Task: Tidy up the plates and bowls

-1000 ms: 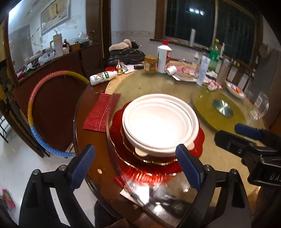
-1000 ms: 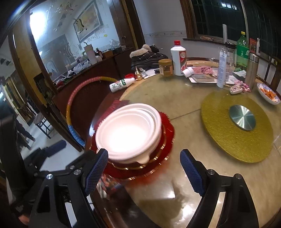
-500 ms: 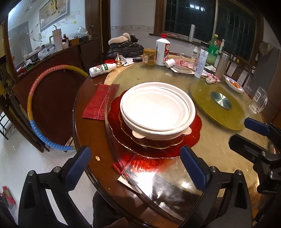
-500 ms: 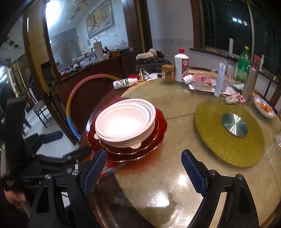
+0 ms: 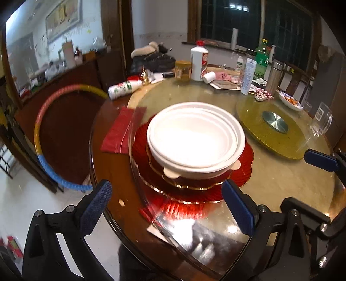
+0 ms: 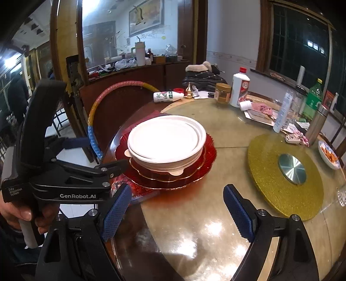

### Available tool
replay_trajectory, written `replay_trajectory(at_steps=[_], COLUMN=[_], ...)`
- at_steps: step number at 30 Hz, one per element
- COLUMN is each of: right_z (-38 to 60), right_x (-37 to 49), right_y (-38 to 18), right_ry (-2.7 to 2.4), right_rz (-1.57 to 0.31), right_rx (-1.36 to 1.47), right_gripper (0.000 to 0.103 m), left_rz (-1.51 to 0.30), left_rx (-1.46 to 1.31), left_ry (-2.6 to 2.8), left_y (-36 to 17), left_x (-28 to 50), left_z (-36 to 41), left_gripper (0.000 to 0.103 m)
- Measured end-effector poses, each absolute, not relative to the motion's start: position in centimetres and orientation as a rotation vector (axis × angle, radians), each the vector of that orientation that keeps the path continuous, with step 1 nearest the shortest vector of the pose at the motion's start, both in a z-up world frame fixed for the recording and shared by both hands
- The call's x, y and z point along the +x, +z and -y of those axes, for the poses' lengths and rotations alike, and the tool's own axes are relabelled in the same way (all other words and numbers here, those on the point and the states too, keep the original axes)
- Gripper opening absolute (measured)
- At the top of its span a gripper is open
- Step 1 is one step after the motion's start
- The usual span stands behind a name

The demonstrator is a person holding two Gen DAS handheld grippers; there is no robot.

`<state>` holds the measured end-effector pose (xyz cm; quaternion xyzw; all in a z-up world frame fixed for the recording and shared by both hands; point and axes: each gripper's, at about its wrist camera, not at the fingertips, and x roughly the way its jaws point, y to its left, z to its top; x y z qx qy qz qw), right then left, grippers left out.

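Right tongs (image 6: 177, 213) farther from bowls (image 6: 166, 142).

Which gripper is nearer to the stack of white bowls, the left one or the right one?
Left. The left gripper straddles the stack of white bowls from just in front; the right gripper sits farther back, off to its right.

My dining room at night, seen over the round table

I see dark window panes (image 6: 302, 43) in brown wooden frames, pale walls, a framed painting (image 6: 146, 16) high on the far wall, and a long dark wood sideboard (image 6: 138, 75) crowded with clutter. A multicoloured hula hoop (image 5: 49, 138) leans against it above the white tiled floor (image 5: 19, 194). Ceiling light glares off the glass tabletop (image 6: 205, 227).
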<state>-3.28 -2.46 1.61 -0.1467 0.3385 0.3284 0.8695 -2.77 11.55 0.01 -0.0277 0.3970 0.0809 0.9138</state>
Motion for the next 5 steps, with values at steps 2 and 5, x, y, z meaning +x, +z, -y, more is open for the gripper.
replay_trajectory(at_steps=[2,5], right_z=[2.29,2.26], right_x=[-3.12,-2.80], right_y=[1.56,1.49], right_ry=[0.690,0.690], right_rz=[-0.708,-0.712], right_rx=[-0.308,-0.303], right_gripper=[0.088,0.088], left_rz=[-0.822,-0.834], left_rx=[-0.057,-0.066], left_ry=[0.158,0.152], left_y=[0.04,-0.15], left_x=[-2.51,-2.09], left_z=[-11.54,-11.67], left_gripper=[0.102,0.102])
